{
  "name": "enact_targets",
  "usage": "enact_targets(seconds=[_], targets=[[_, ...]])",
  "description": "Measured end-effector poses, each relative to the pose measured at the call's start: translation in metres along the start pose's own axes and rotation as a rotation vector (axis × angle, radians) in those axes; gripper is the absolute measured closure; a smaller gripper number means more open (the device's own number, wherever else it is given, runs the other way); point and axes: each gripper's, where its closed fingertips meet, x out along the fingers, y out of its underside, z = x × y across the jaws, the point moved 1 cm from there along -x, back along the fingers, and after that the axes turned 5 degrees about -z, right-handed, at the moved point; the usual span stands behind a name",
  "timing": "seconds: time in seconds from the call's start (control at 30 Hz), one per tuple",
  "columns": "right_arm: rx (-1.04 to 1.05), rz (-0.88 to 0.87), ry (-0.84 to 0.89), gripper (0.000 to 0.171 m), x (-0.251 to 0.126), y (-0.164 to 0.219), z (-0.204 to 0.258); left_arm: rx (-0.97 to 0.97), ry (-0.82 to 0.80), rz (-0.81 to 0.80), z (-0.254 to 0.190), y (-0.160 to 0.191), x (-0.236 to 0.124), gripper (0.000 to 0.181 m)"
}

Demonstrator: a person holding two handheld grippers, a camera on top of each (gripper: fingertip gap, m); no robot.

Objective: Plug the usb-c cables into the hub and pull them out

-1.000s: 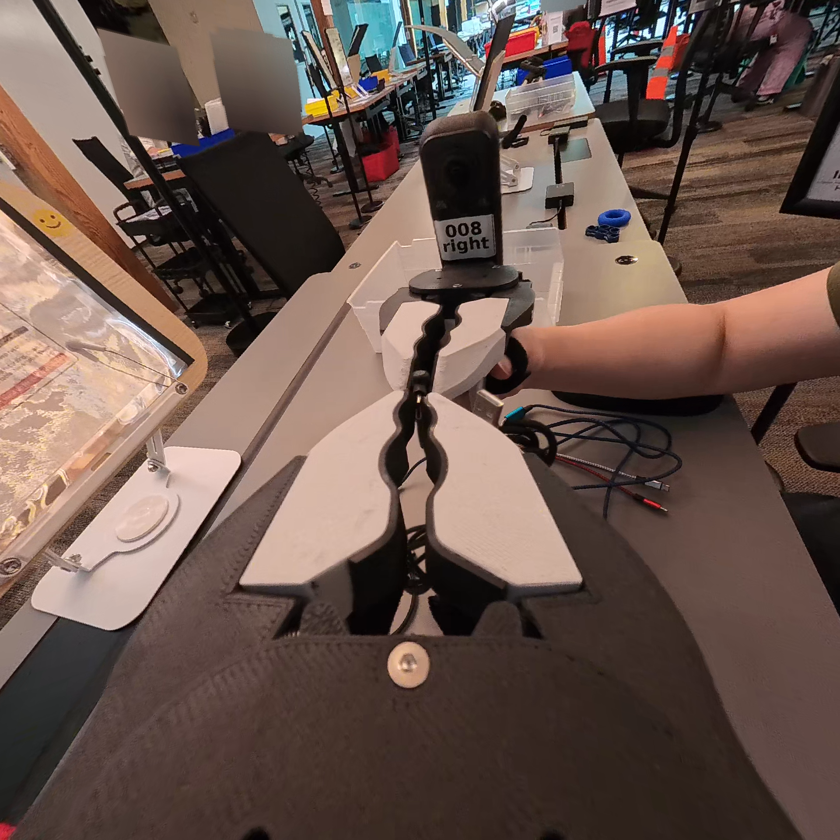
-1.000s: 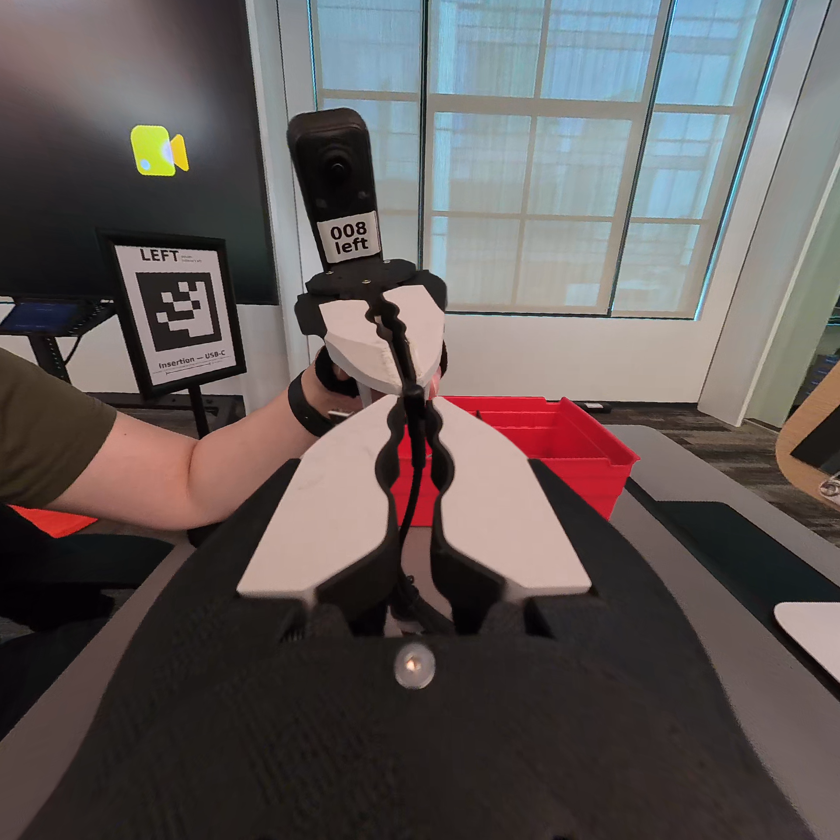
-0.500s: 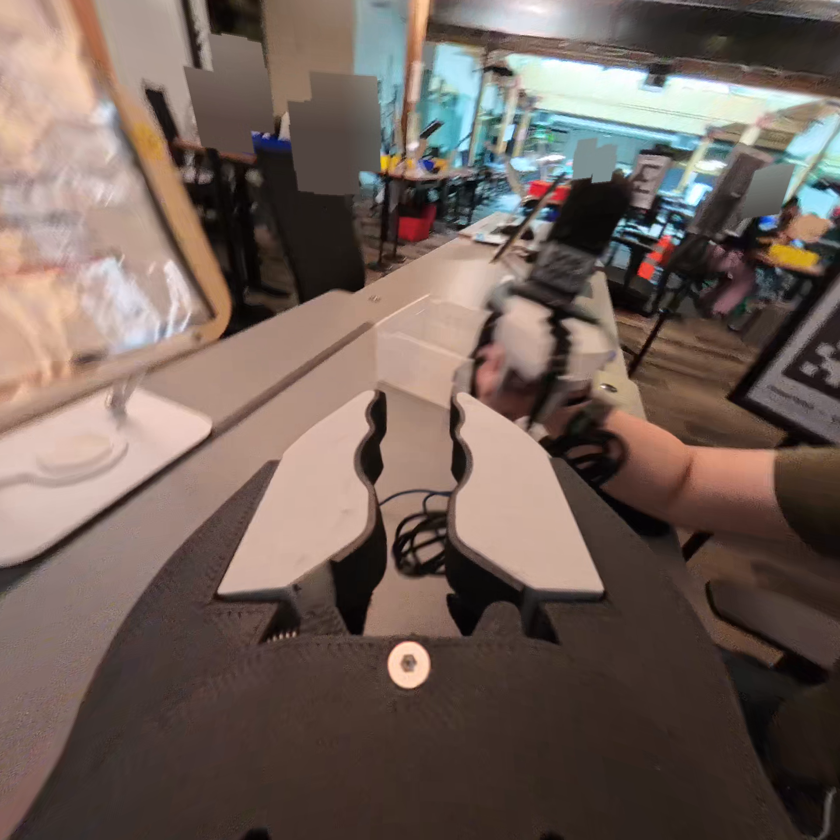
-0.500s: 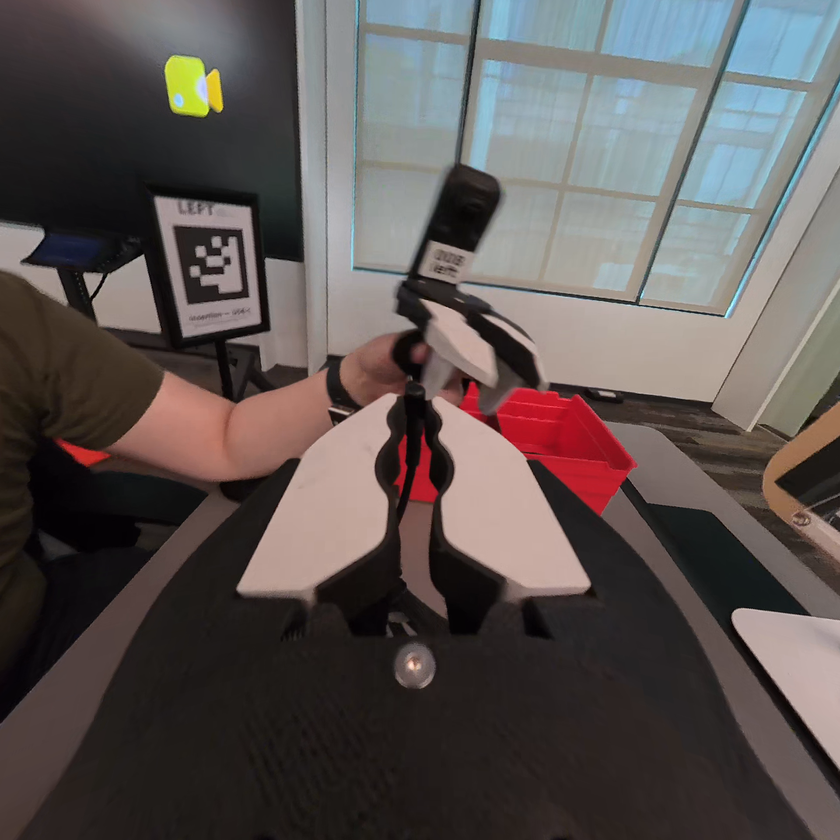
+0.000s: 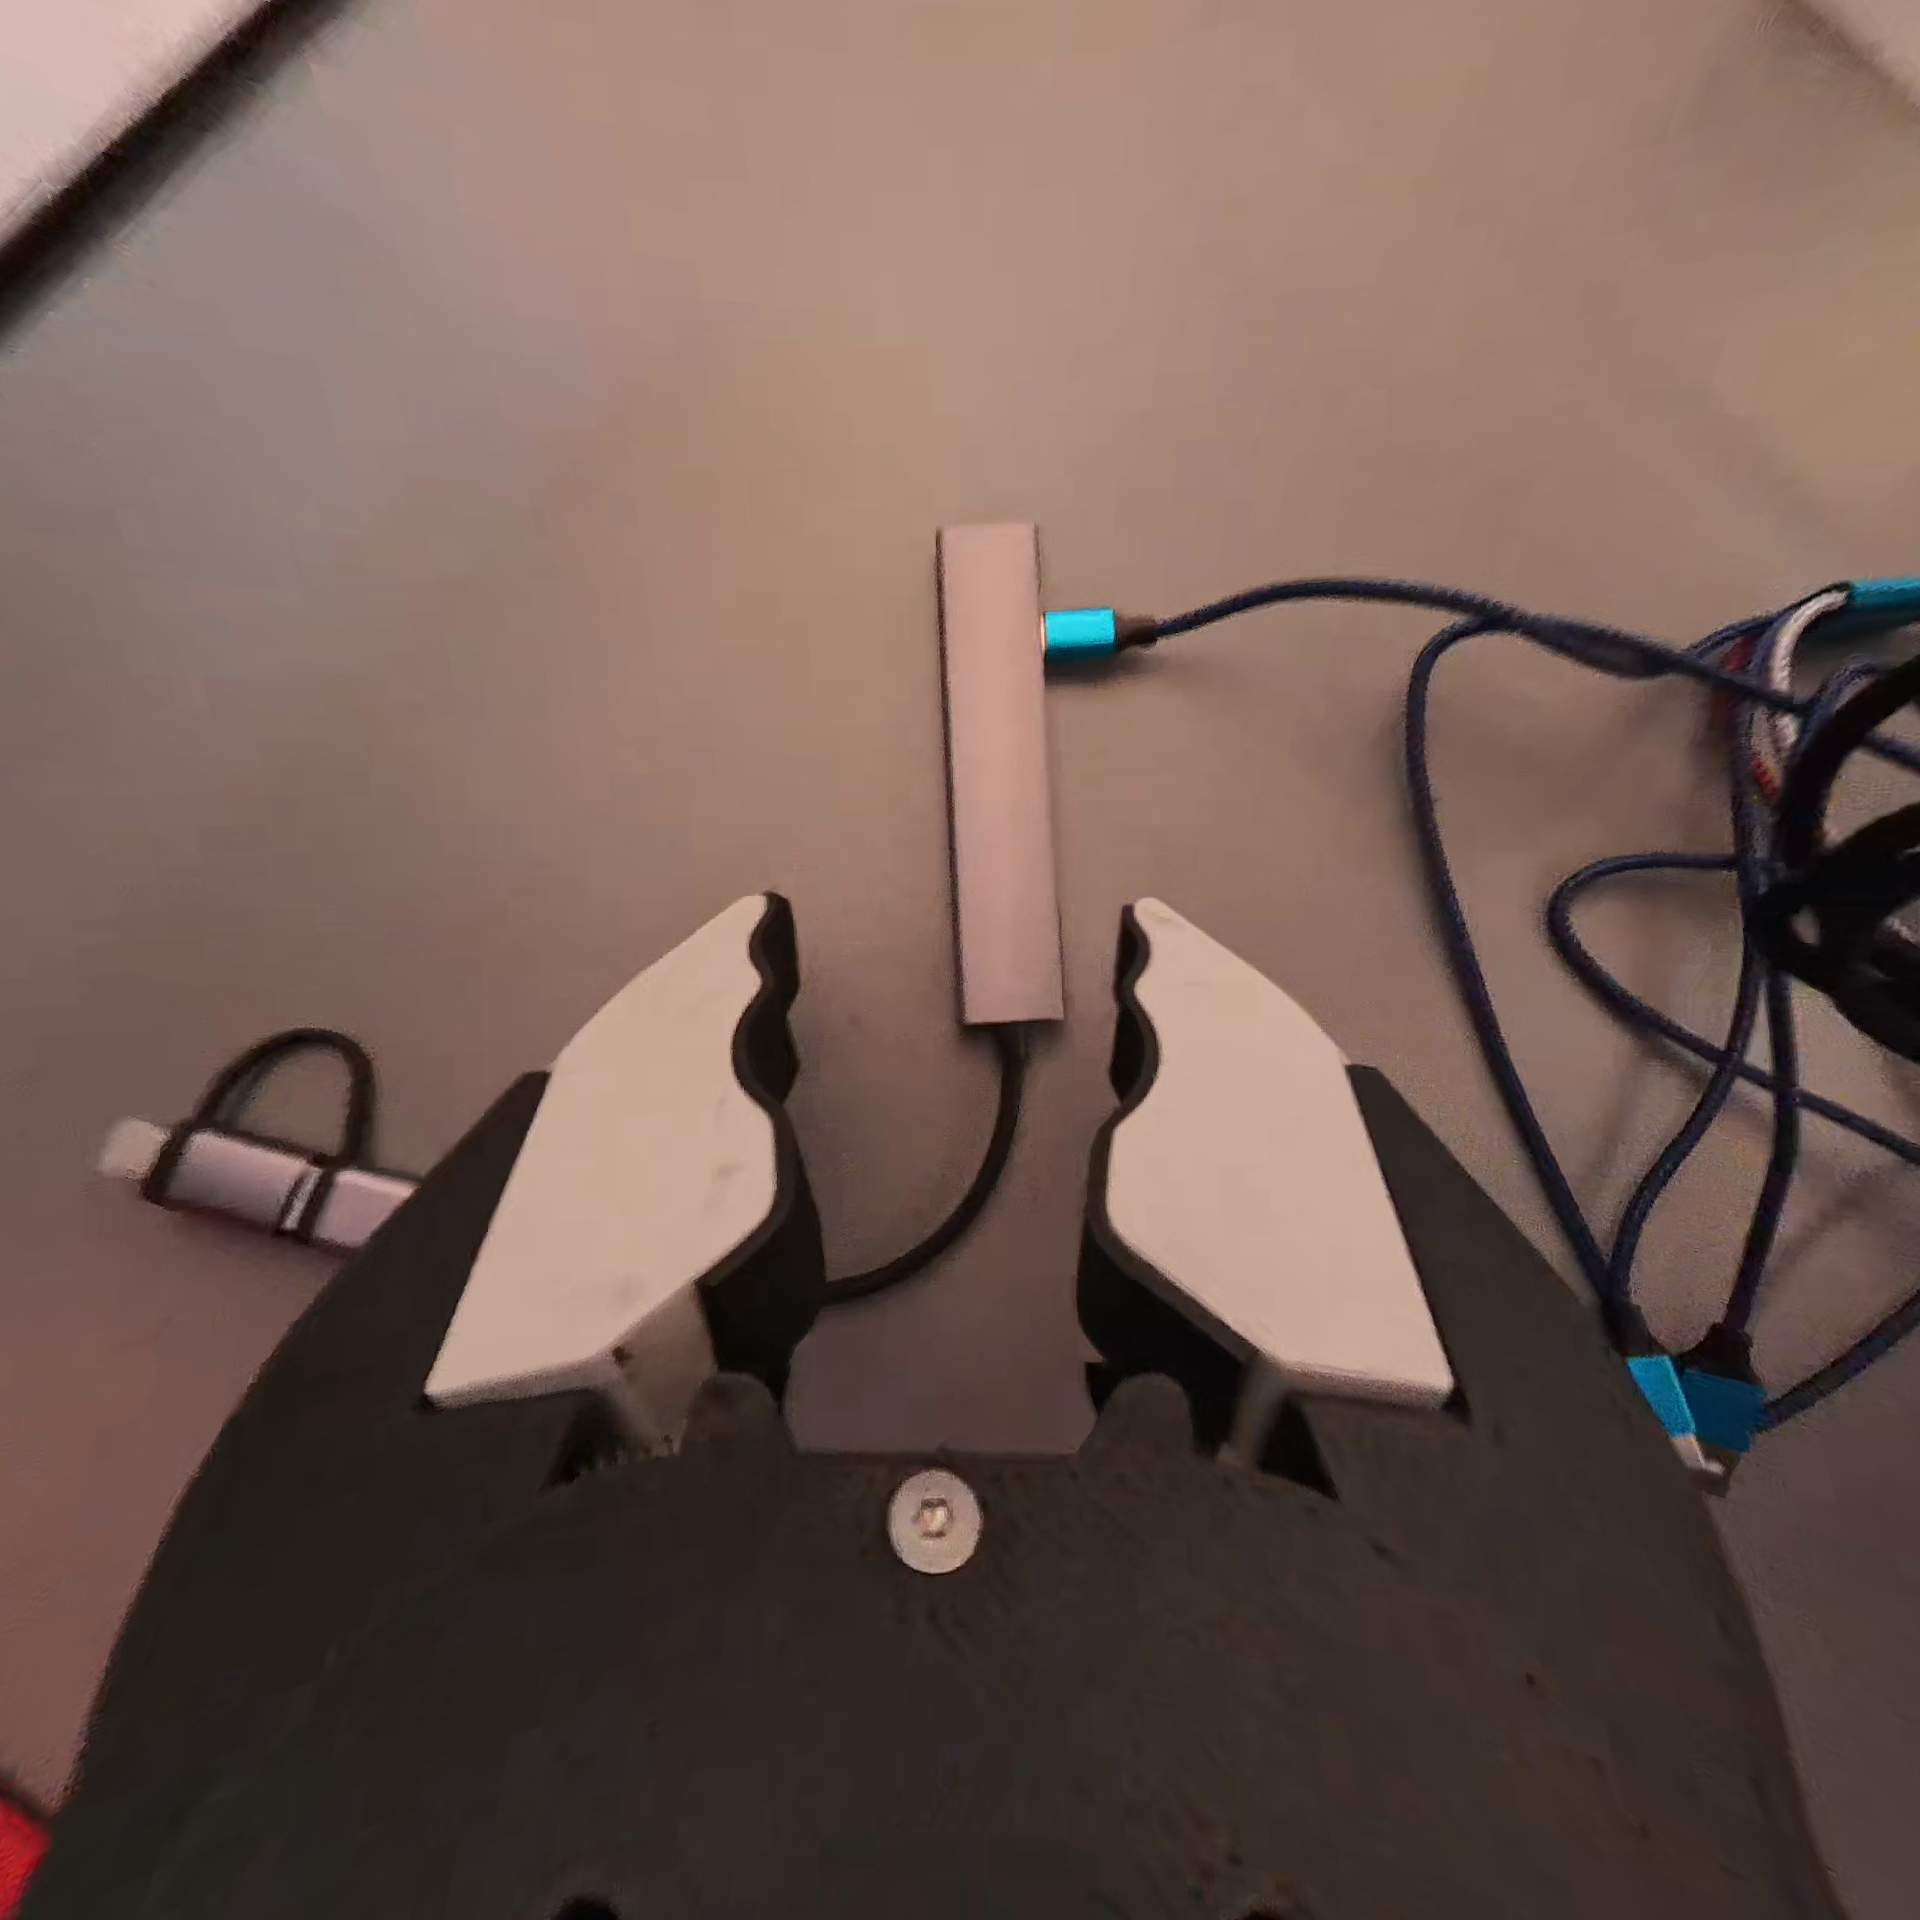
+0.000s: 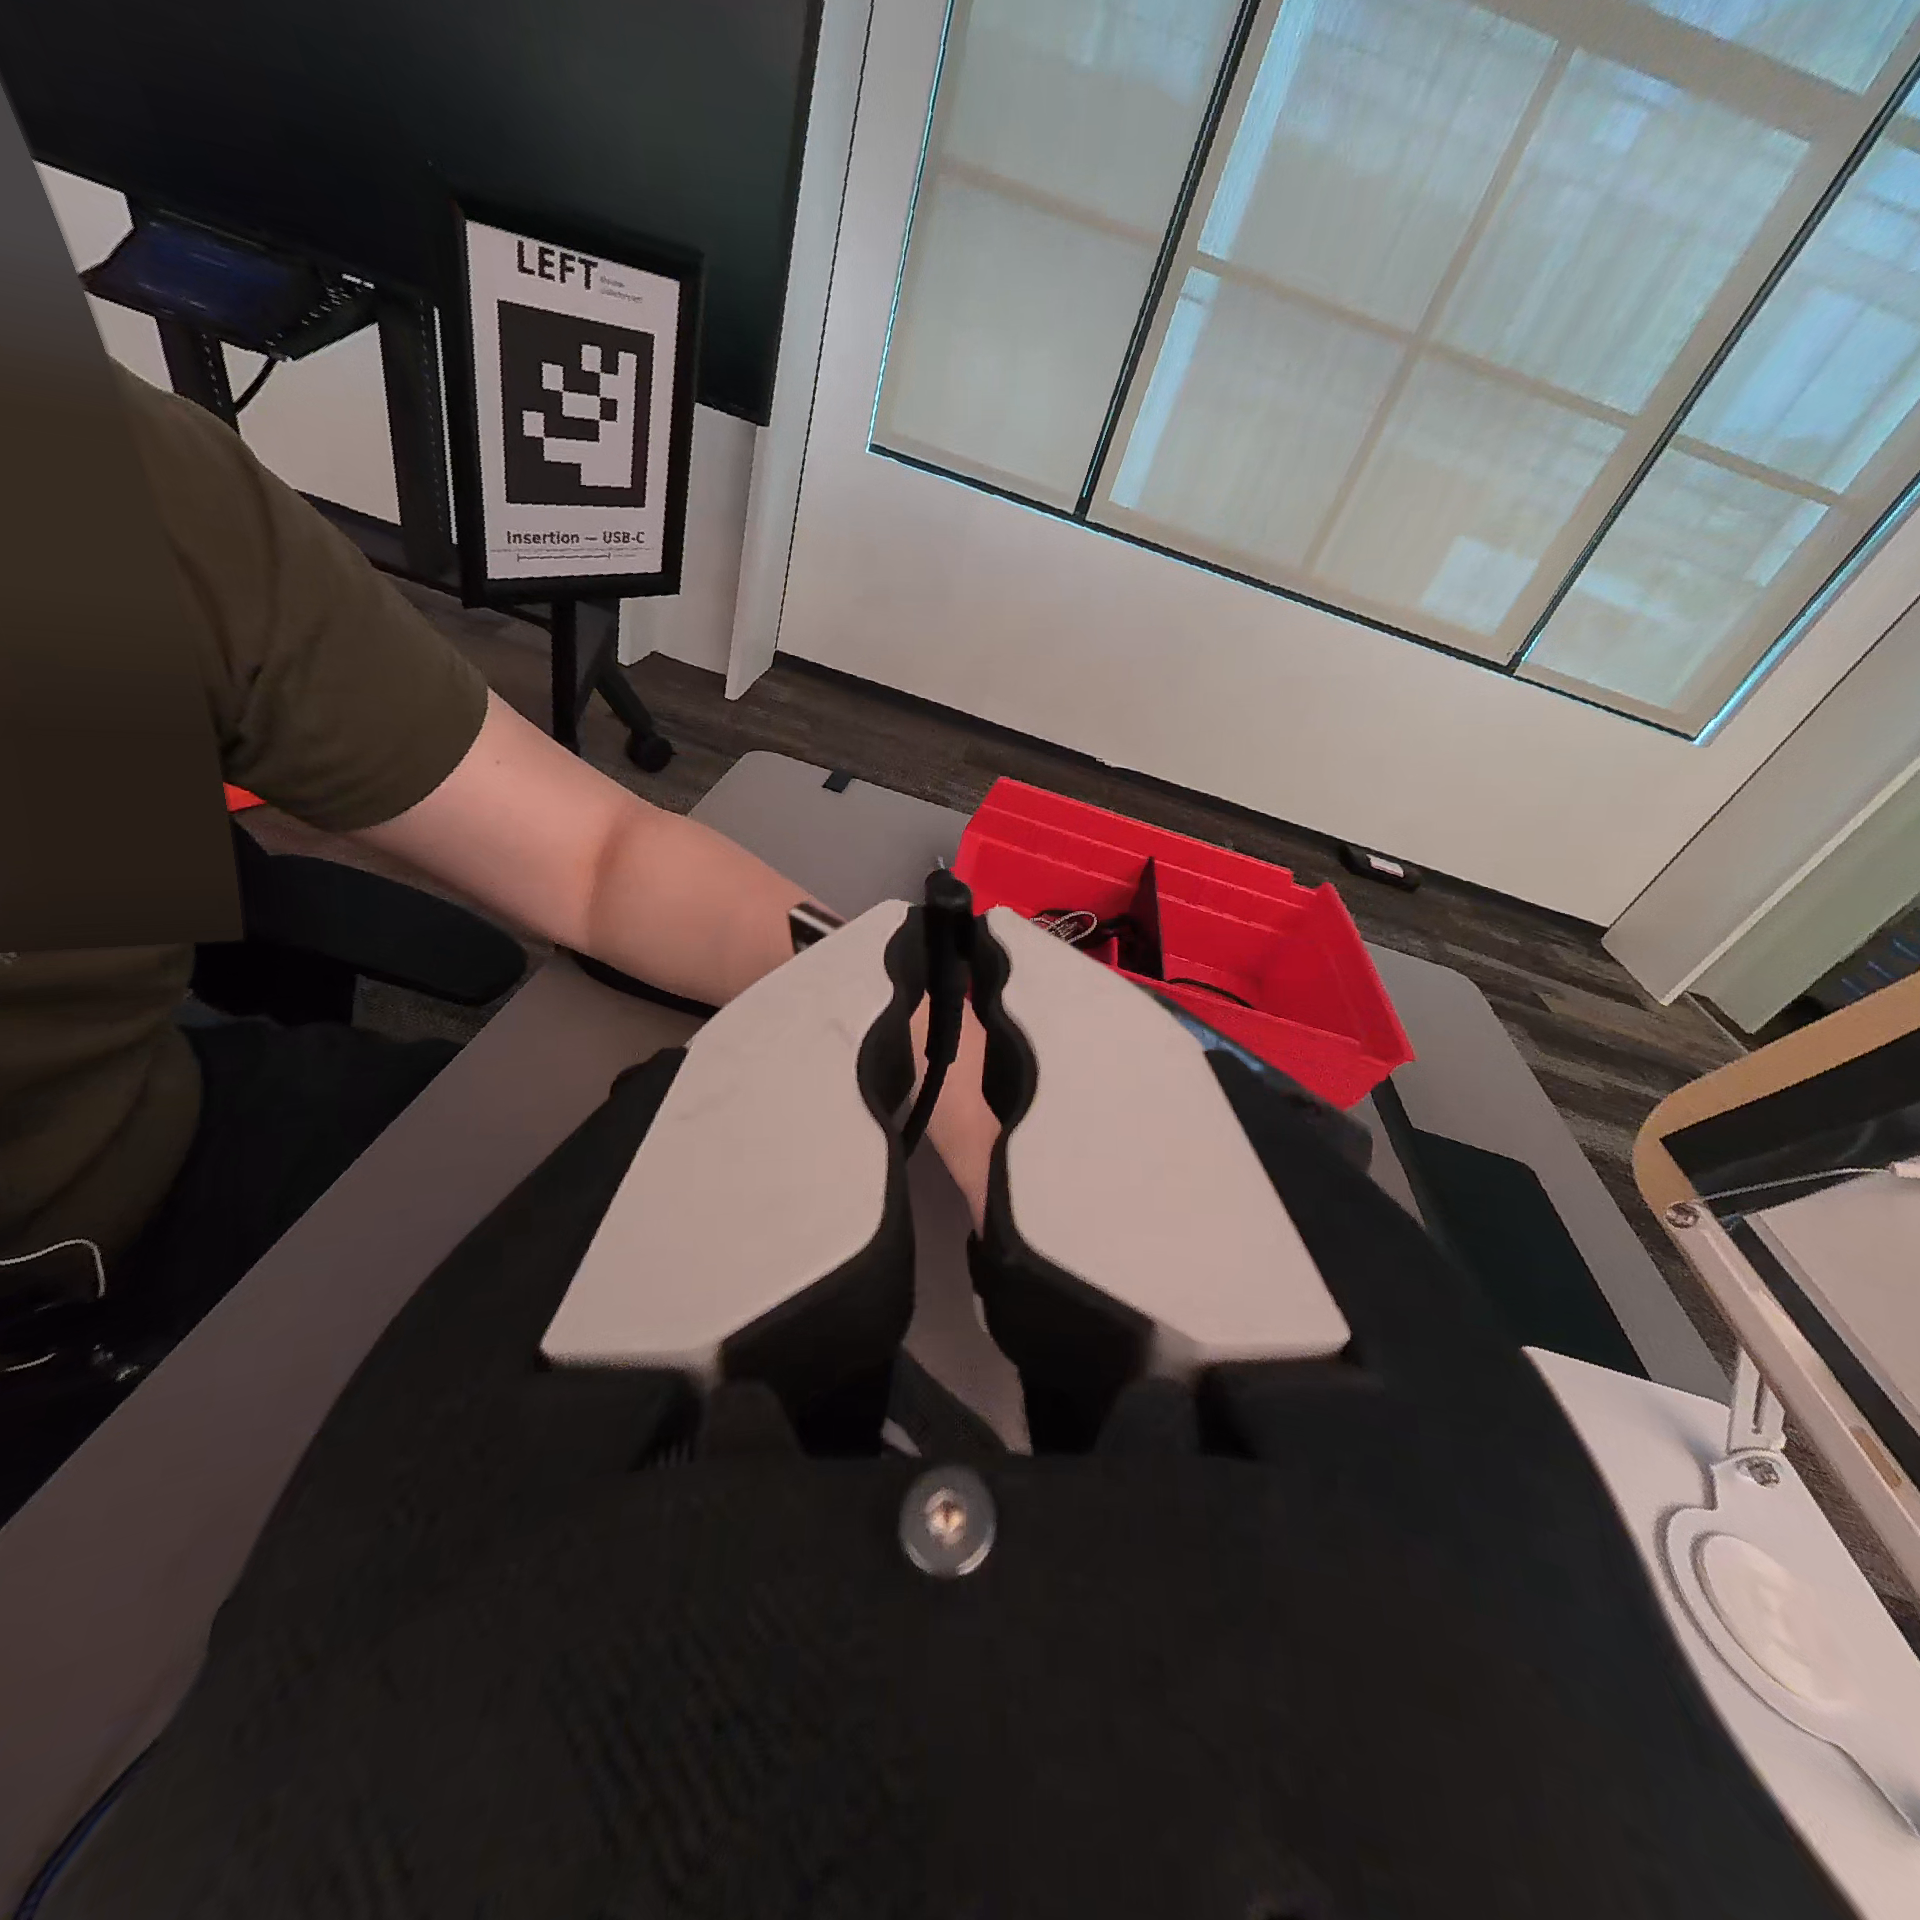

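Left gripper (image 5: 954, 914) hangs above the grey table (image 5: 520, 520) with its fingers spread wide and nothing between them — the slim grey hub (image 5: 1000, 774) lies flat just ahead, its near end sitting in the gap between the two fingertips without touching either. From that near end the hub's own black lead (image 5: 966, 1174) curls back under the left finger to a grey plug and adapter (image 5: 260, 1195) lying off to the left. One blue usb-c cable (image 5: 1299, 608) is already seated in the hub's right side by its turquoise plug (image 5: 1081, 639); the rest of the cables sit in a loose tangle (image 5: 1766, 935) at the right, near but apart from the hub. Right gripper (image 6: 943, 914) is pinched tight on a black cable (image 6: 940, 997), whose plug end pokes up past the fingertips, with a red bin (image 6: 1299, 997) on the table beyond. Half a second ago the left gripper was looking out level across the room with its fingers only partly apart — it has since tipped down over the hub and opened wider, while the right one keeps its grip on the black cable.
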Motion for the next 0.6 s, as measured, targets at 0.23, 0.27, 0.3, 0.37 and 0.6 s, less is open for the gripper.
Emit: enact_targets(seconds=[0.23, 0.27, 0.3, 0.37, 0.6], targets=[[-0.018, 0.002, -0.013, 0.163, 0.003, 0.0, 0.002, 0.074, -0.017, 0.151, 0.001, 0.014, 0.018, 0.137], [-0.022, 0.003, -0.012, 0.163, 0.003, -0.001, 0.003, 0.089, 0.027, 0.157, -0.006, 0.014, 0.018, 0.159], [-0.027, 0.003, -0.011, 0.163, 0.003, -0.002, 0.003, 0.095, 0.032, 0.164, -0.008, 0.013, 0.019, 0.159], [-0.034, -0.004, -0.012, 0.163, 0.002, -0.004, 0.004, 0.095, 0.031, 0.187, -0.008, 0.013, 0.019, 0.159], [-0.039, -0.015, -0.013, 0.163, 0.001, -0.005, 0.003, 0.129, 0.029, 0.231, -0.014, 0.011, 0.021, 0.151]])
